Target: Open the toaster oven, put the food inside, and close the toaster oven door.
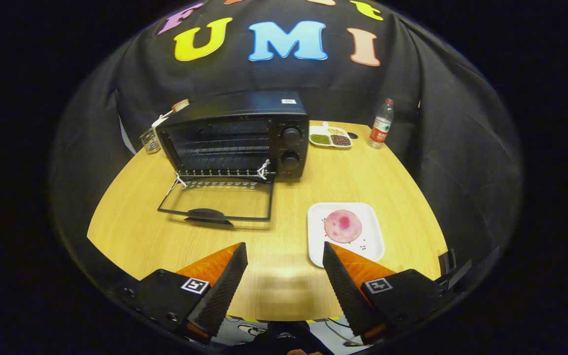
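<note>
In the gripper view, the gripper (284, 268) hangs above the near edge of a light wooden surface (131, 231), its two fingers (227, 286) spread wide apart with nothing between them but bare wood. One black toaster oven (237, 133) stands beyond the fingers on the far left part of the surface, its single glass door (215, 202) folded flat down toward the gripper, one dark handle at the door's front edge; a wire rack shows inside the open cavity, and two round black knobs (291, 147) sit one above the other on the oven's right panel. One white square plate (370, 229) lies just ahead of the right finger, well apart from the oven, and carries one round pink slice of food (343, 226). Behind the oven's right side rests one white divided dish (331, 136) with three compartments of grains, and near it stands one clear plastic bottle (381, 123) with a red label. One small wire basket (150, 140) sits at the oven's left rear corner.
</note>
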### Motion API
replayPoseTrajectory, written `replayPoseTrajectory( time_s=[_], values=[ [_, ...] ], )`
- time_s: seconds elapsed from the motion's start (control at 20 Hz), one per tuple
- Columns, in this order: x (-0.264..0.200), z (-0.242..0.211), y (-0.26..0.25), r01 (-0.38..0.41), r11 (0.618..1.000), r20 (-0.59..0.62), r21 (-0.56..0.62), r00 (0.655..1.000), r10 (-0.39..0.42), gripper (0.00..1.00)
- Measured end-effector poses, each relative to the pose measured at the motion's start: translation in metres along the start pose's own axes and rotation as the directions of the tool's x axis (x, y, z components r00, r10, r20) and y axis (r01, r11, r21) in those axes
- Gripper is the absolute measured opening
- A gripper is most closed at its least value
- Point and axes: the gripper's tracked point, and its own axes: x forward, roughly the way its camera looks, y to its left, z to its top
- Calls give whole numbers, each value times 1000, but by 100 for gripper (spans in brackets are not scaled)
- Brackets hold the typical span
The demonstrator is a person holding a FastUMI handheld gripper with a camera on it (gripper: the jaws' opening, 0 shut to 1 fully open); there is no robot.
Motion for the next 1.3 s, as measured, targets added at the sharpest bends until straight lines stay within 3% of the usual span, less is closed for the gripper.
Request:
replayPoseTrajectory(
  time_s=[0.3, 0.85, 1.3],
  values=[
    [20, 8, -60, 13, 1000, -23, -9, 1000, -13, 98],
    [77, 2, -151, -87, 996, -163, -26, 983, 81, 97],
    [119, -28, -182, -103, 995, -311, -6, 945, 96, 97]
  ],
)
